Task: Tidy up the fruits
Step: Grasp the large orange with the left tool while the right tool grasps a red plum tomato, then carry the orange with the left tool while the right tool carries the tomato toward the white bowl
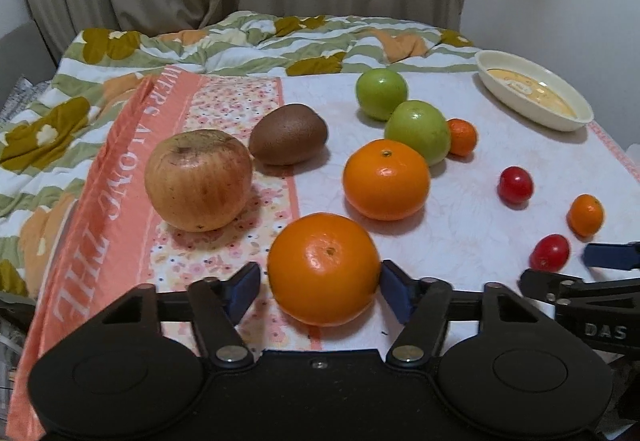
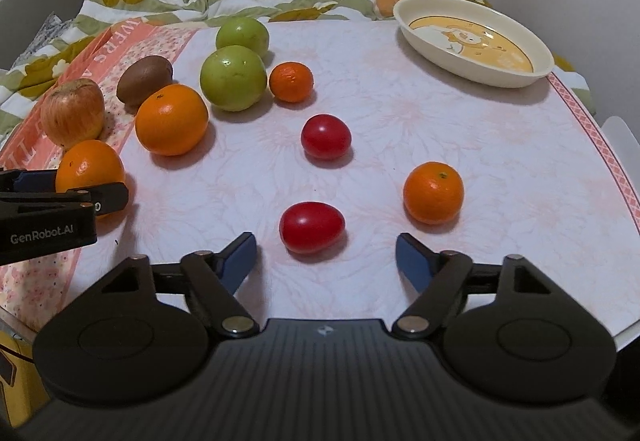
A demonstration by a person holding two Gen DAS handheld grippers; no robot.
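Your left gripper [image 1: 320, 287] straddles the near orange [image 1: 323, 268]; the right pad touches, the left seemingly not quite; your right gripper [image 2: 326, 255] gapes just short of a tomato [image 2: 311, 227]; next, clamp, lift, carry to the dish [image 2: 472, 75].

We see soft, dim indoor light, glare spots on the oranges [image 1: 324, 269], fisheye bending and dark corners

A bench [image 2: 460, 145] under a pale floral cloth [image 2: 400, 113] carries loose fruit [image 2: 172, 119] toward the left and a cream dish [image 2: 474, 41] at the far right. A flowered quilt [image 1: 248, 41] lies bunched along the far edge.
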